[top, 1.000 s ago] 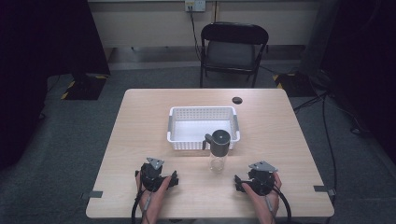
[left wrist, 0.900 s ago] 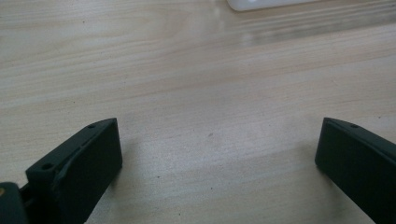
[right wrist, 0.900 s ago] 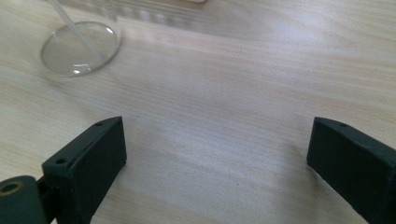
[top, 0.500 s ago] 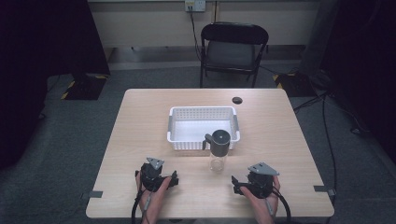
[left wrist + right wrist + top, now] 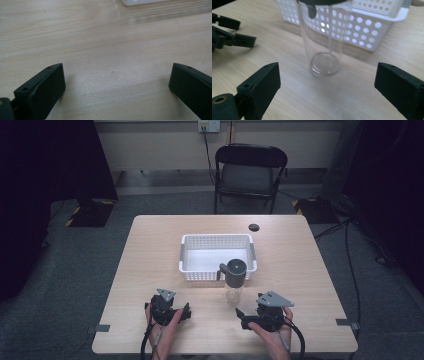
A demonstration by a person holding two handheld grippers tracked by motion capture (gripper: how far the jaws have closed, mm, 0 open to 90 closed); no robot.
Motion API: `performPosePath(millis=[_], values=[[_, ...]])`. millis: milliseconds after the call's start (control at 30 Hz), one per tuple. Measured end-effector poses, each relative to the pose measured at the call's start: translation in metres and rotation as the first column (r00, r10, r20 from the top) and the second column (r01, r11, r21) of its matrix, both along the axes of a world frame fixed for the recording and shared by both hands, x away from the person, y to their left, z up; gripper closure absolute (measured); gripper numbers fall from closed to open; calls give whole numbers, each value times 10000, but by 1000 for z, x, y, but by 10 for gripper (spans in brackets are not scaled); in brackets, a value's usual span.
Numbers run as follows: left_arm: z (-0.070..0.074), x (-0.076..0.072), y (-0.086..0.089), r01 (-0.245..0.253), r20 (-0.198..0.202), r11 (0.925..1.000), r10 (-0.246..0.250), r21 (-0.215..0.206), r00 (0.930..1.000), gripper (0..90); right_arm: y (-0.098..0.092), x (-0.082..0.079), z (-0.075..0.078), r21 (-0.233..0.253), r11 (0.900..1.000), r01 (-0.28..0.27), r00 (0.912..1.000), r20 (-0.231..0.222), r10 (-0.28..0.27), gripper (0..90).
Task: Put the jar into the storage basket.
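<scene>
A clear plastic bottle (image 5: 234,282) with a dark grey lid and a side handle stands upright on the table, touching the front wall of a white perforated basket (image 5: 192,270). My right gripper (image 5: 241,315) lies on the table just in front of the bottle, open. In the right gripper view the bottle (image 5: 323,40) stands a short way ahead between the wide-spread jaws, untouched. My left gripper (image 5: 187,313) rests at the near left, open, its jaws (image 5: 116,77) over bare wood.
A small black disc (image 5: 254,227) lies near the table's far edge. A black folding chair (image 5: 250,170) stands beyond the table. The left gripper (image 5: 229,35) appears at the left of the right gripper view. The basket's corner (image 5: 142,2) is ahead of the left gripper.
The right gripper has edged slightly left toward the bottle. The left gripper, bottle and basket have stayed put.
</scene>
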State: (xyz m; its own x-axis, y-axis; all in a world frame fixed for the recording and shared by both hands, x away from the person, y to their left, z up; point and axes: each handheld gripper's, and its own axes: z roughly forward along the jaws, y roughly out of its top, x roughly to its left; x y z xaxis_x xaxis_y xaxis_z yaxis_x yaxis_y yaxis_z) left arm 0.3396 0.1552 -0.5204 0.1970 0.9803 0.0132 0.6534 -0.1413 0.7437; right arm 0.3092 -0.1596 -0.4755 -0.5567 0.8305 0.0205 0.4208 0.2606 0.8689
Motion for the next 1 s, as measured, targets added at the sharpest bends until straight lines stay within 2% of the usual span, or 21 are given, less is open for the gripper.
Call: performPosePath(millis=[333, 467, 633, 800, 1000], values=[[0, 0, 0, 1, -2, 10000, -1, 2, 10000, 0, 11, 9, 19, 348, 9991, -251, 9980, 581, 230, 54], [0, 0, 0, 2, 1, 10000, -2, 2, 10000, 0, 17, 15, 23, 470, 9984, -306, 9974, 664, 274, 51], [0, 0, 0, 3, -1, 10000, -3, 4, 10000, 0, 23, 22, 27, 397, 9983, -437, 9961, 778, 406, 61], [0, 0, 0, 0, 2, 10000, 0, 0, 10000, 0, 28, 32, 31, 448, 9981, -417, 9937, 1063, 367, 79], [0, 0, 0, 0, 2, 10000, 0, -1, 10000, 0, 32, 43, 31, 473, 9978, -468, 9934, 1064, 416, 119]])
